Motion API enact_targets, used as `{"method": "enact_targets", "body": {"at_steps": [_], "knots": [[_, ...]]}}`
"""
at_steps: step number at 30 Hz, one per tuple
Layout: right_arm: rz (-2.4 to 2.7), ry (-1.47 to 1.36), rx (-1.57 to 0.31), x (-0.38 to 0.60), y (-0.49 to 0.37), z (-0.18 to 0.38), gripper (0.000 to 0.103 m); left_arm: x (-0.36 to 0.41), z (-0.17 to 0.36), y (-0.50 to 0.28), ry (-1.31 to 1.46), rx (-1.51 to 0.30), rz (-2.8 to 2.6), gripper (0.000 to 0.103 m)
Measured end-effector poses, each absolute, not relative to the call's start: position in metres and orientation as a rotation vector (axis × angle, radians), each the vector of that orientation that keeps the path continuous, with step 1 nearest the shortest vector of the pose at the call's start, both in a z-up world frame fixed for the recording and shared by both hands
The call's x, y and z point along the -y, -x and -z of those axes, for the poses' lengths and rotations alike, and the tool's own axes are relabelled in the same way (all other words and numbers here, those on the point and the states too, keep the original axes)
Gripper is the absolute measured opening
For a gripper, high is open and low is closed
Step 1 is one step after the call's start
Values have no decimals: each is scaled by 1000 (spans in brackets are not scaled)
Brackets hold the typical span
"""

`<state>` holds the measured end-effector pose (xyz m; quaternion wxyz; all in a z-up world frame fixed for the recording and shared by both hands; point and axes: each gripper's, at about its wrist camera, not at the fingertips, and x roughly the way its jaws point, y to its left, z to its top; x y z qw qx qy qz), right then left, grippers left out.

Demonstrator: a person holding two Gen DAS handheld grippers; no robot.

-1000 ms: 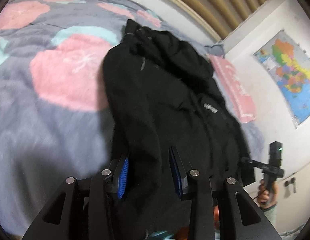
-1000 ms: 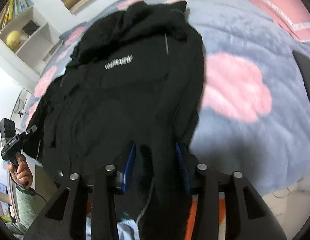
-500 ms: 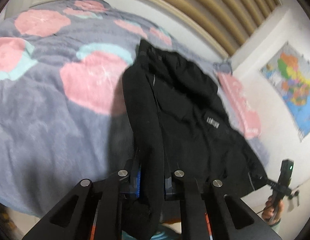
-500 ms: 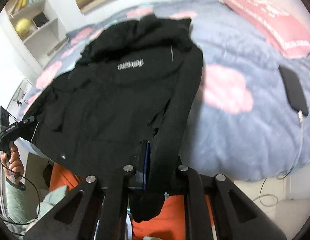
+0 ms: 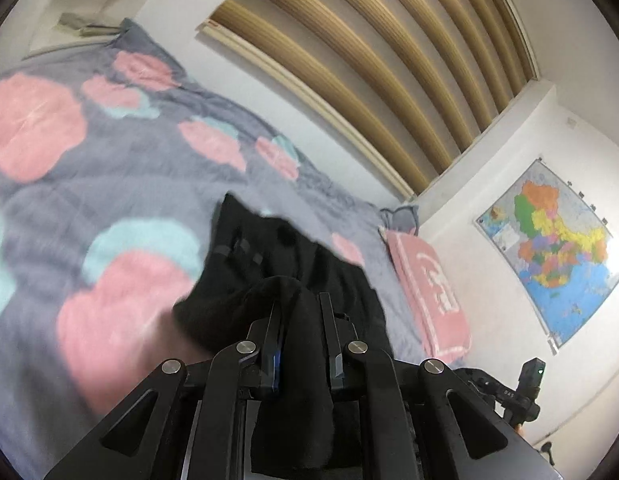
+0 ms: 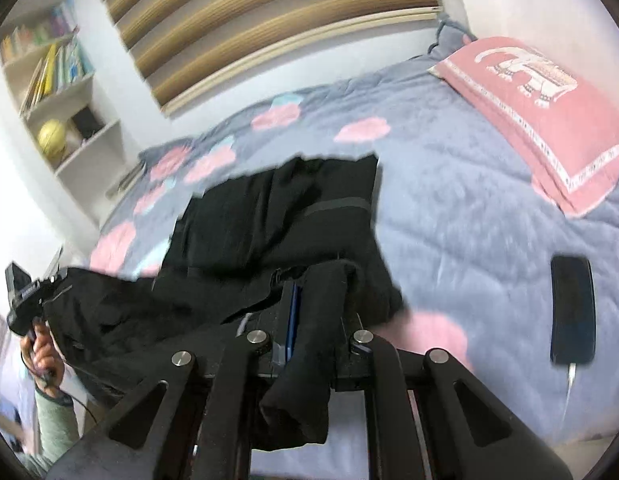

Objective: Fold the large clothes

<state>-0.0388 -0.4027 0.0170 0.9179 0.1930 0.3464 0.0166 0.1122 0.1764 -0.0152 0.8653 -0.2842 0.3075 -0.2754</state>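
A large black jacket (image 6: pixel 277 224) lies on the grey bed with pink patches, its near part raised and doubled back over the rest. It also shows in the left wrist view (image 5: pixel 277 256). My left gripper (image 5: pixel 299 300) is shut on a black sleeve end, which hangs down between the fingers. My right gripper (image 6: pixel 319 280) is shut on the other sleeve end, which also hangs down between its fingers. Each gripper appears in the other's view, the right one at the lower right (image 5: pixel 525 384) and the left one at the far left (image 6: pixel 25 296).
A pink pillow (image 6: pixel 541 112) lies at the head of the bed on the right. A black phone (image 6: pixel 571 308) with a cable lies on the blanket (image 6: pixel 449 184). A white bookshelf (image 6: pixel 57 92) stands at the left. A wall map (image 5: pixel 549 248) hangs beyond the bed.
Both grippers have closed on the sleeve ends, then lifted and carried them forward over the jacket. The jacket's near part has folded back onto its far part.
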Motion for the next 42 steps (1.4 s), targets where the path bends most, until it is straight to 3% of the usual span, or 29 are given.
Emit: {"method": "enact_targets", "body": {"at_steps": [10, 15, 21, 27, 30, 32, 33, 34, 36, 37, 38, 42], "knots": [[93, -449, -679, 452, -117, -27, 15, -112, -1, -263, 538, -615, 448, 18], [222, -404, -790, 459, -204, 26, 15, -75, 47, -339, 461, -718, 290, 18], [274, -404, -939, 460, -263, 104, 15, -56, 143, -402, 445, -949, 215, 19], [304, -309, -988, 445, -277, 136, 17, -40, 149, -402, 307, -954, 214, 19], [265, -318, -970, 448, -268, 126, 23, -48, 133, -390, 278, -919, 288, 26], [231, -329, -947, 451, -256, 109, 33, -65, 114, -374, 311, -876, 380, 39], [198, -344, -921, 454, -245, 98, 37, -76, 104, -364, 338, -850, 443, 51], [171, -354, -901, 455, -237, 88, 48, -83, 95, -359, 360, -832, 490, 66], [138, -359, -842, 460, -213, 64, 71, -109, 76, -341, 424, -777, 577, 82], [130, -351, -810, 461, -203, 53, 82, -118, 68, -335, 445, -752, 600, 82], [120, -339, -778, 462, -193, 43, 85, -129, 61, -329, 466, -724, 618, 82], [108, -273, -742, 462, -181, 29, 85, -136, 49, -328, 400, -702, 549, 83]]}}
